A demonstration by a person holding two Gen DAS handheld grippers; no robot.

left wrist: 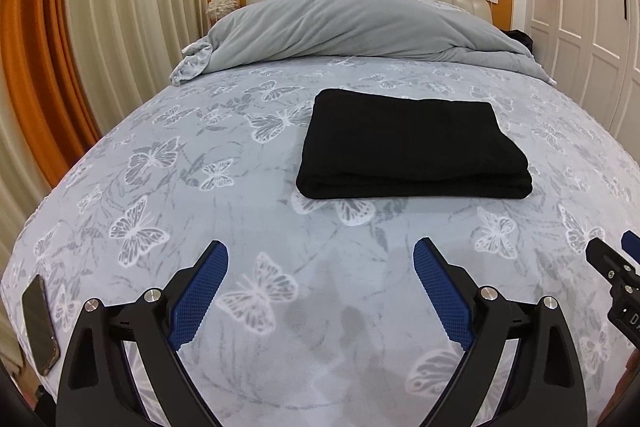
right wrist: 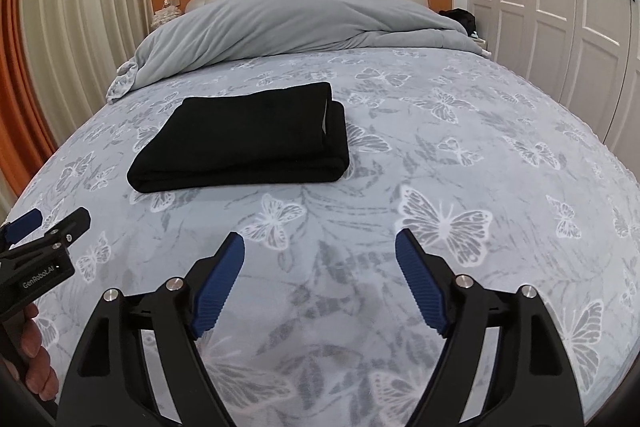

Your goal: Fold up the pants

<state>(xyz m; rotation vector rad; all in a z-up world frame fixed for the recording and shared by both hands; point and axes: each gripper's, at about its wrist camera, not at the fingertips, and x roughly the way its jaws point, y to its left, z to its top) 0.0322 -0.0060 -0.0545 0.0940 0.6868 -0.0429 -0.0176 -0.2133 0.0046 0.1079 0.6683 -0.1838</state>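
Black pants (left wrist: 412, 143) lie folded ahead of both claws; left gripper (left wrist: 320, 267) and right gripper (right wrist: 320, 255) gape wide, empty. Likely done: keep clear, don't snag the stack.

Left gripper (left wrist: 321, 251) is held low and level, pointing fwd, its two blue-padded fingers (left wrist: 200, 295) spread wide apart w/ nothing between them. Right gripper (right wrist: 320, 241) sits alongside at approx. the same height, fingers (right wrist: 218, 287) likewise spread wide and holding nothing. Each gripper's tip shows at the edge of the other's view. Part of the person's left hand (right wrist: 34, 355) grips its handle.
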